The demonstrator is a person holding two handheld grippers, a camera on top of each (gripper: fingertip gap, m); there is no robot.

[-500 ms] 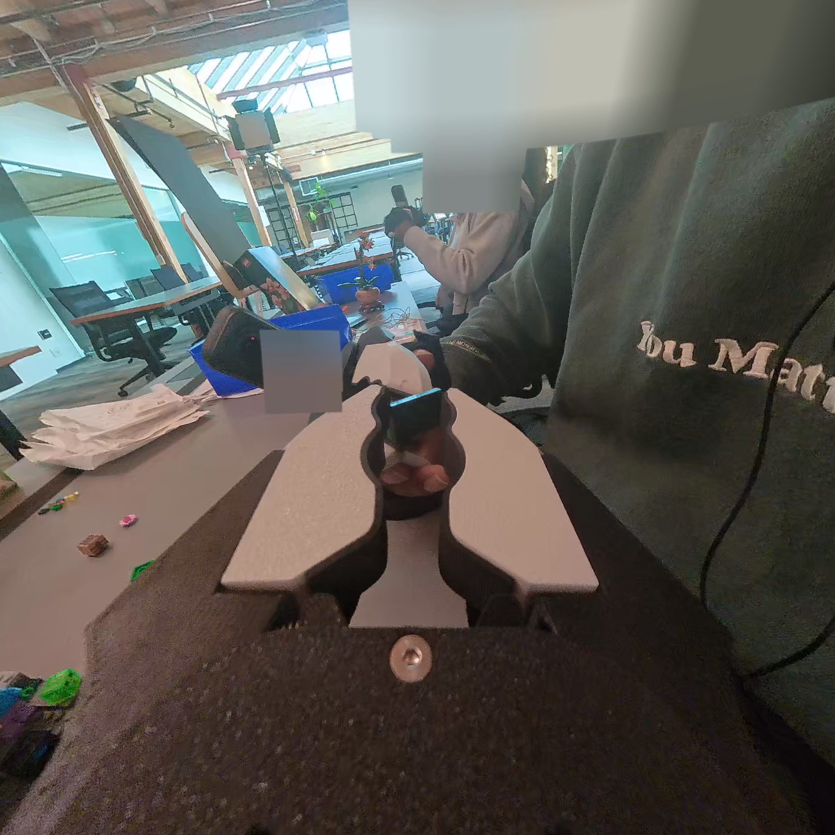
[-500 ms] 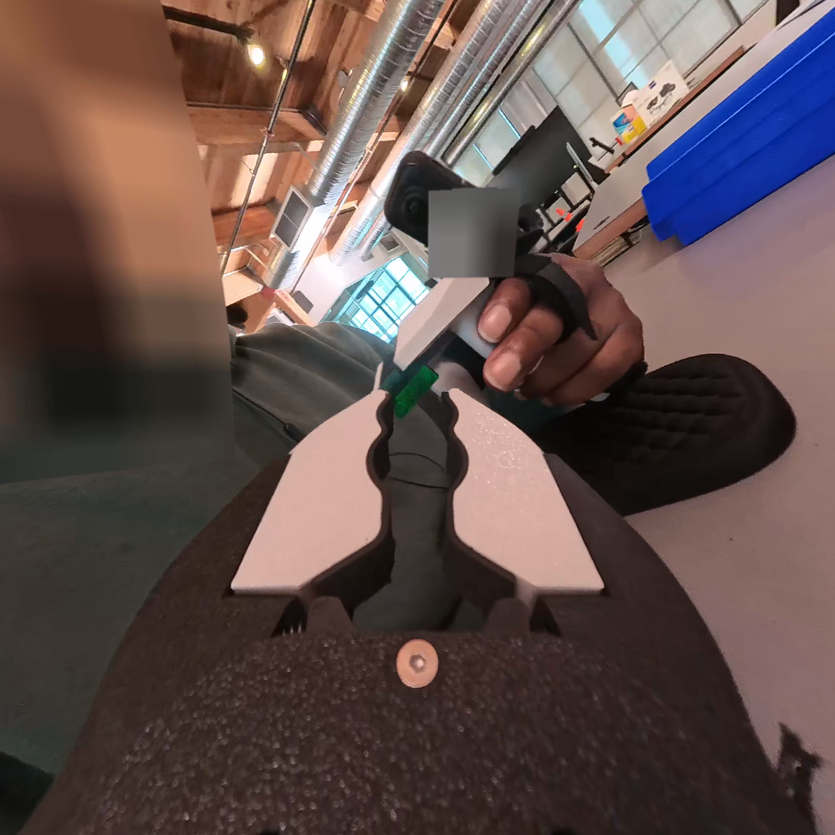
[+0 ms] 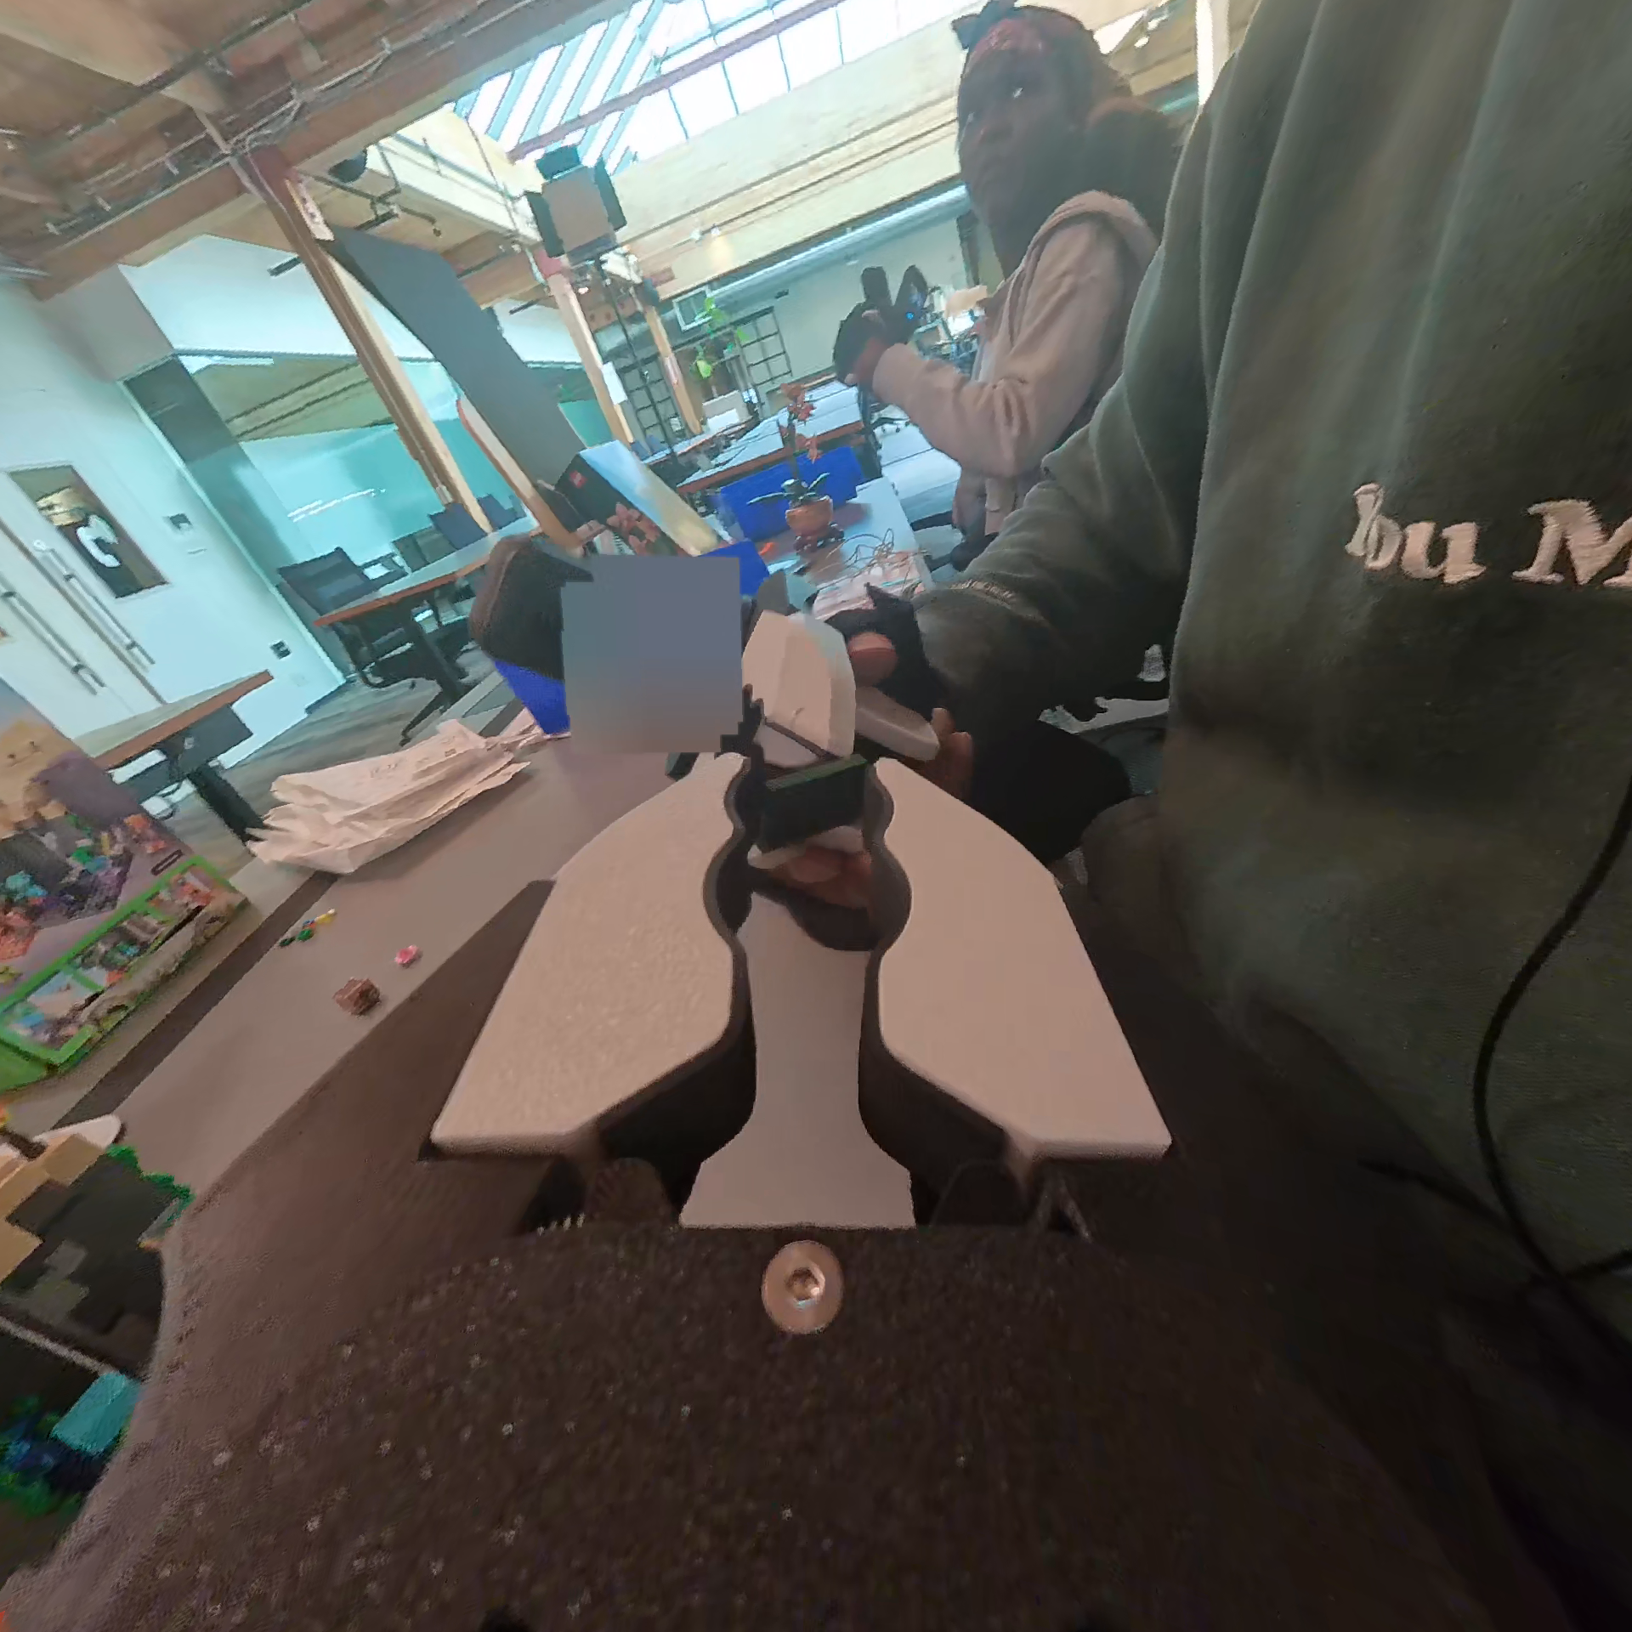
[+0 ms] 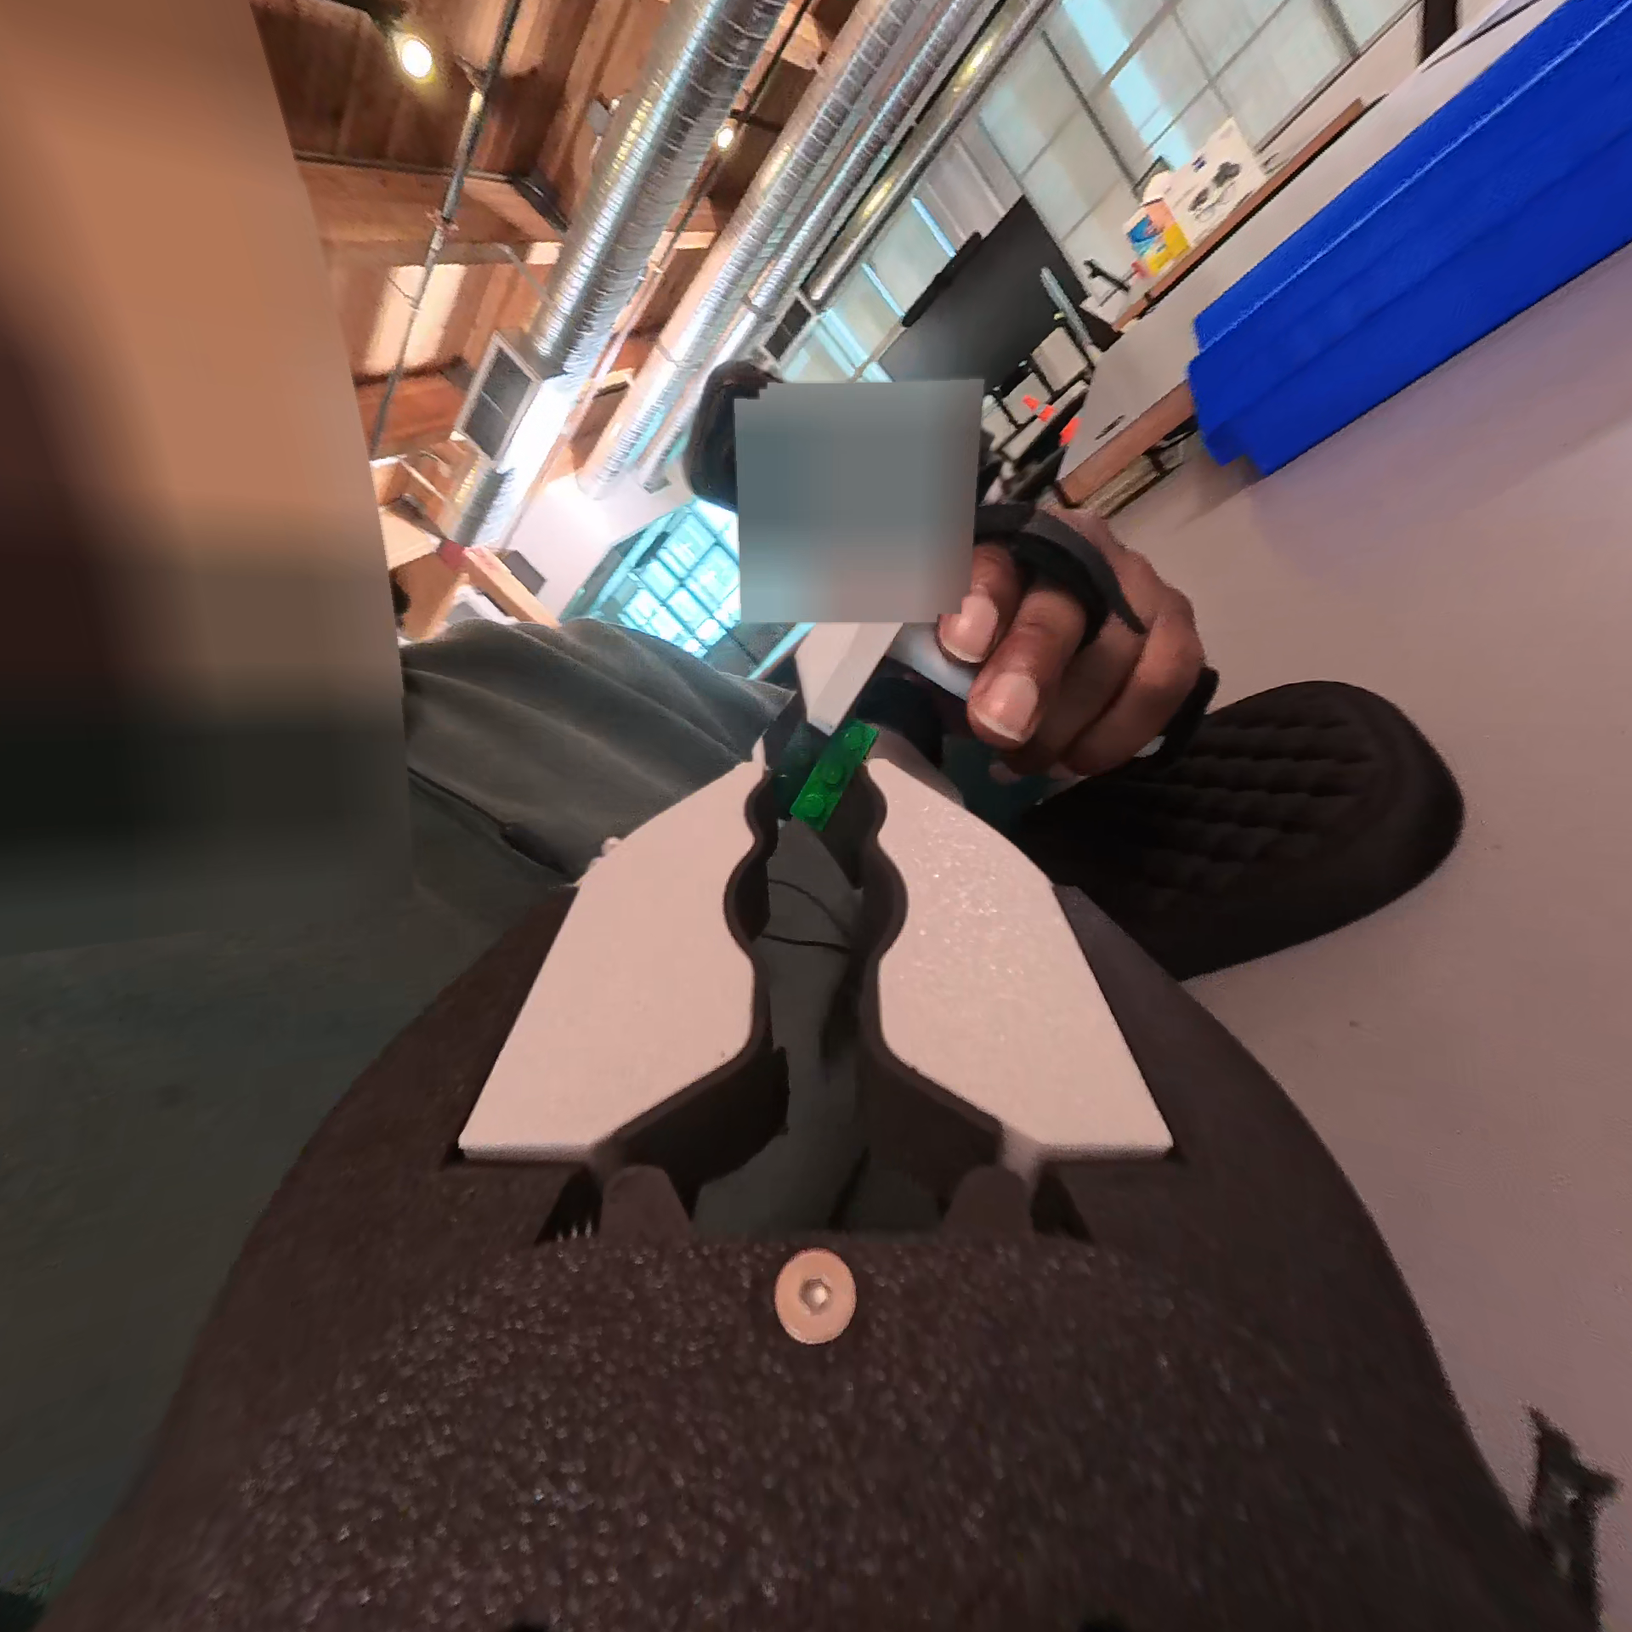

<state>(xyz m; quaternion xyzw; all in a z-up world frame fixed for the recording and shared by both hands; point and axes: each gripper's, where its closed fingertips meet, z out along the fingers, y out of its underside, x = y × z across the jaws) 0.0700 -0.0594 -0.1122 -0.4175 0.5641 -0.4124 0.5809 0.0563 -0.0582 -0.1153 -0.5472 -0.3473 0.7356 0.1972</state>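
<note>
Brick [image 4: 830, 777] first: where is it sitting?

It is hanging in the air between the two tools, a small green studded plate with a darker piece showing against it. It is lying right at the tips of the left gripper [image 4: 826, 729] and also inside the mouth of the right gripper [image 4: 817, 782].

Which one is gripping it?

The left one is pinching it, jaws narrow, fingers closing on the piece. The right one's jaws are standing just as narrow on either side of the plate (one tip is looking as if it is touching an edge), but I cannot tell whether it is actually clamping.

How am I judging its handling?

It is looking light, hard and stiff, with smooth plastic sides, so I am expecting it to slip or twist under a corner grip. The flat long edges are seeming the safest hold, with the studs staying free.

What is lying around it?

A hand [image 4: 1060, 653] is wrapping the left tool's handle, and a dark green sweatshirt [image 4: 574, 706] is filling the space behind. Below, a black padded rest [image 4: 1280, 812] is lying on the grey table [image 4: 1413, 618], with a blue bin [image 4: 1413, 265] standing well apart at the far side. In the left wrist view, loose small pieces [image 3: 358, 993] and white paper bags [image 3: 389, 786] are lying farther along the table.
</note>
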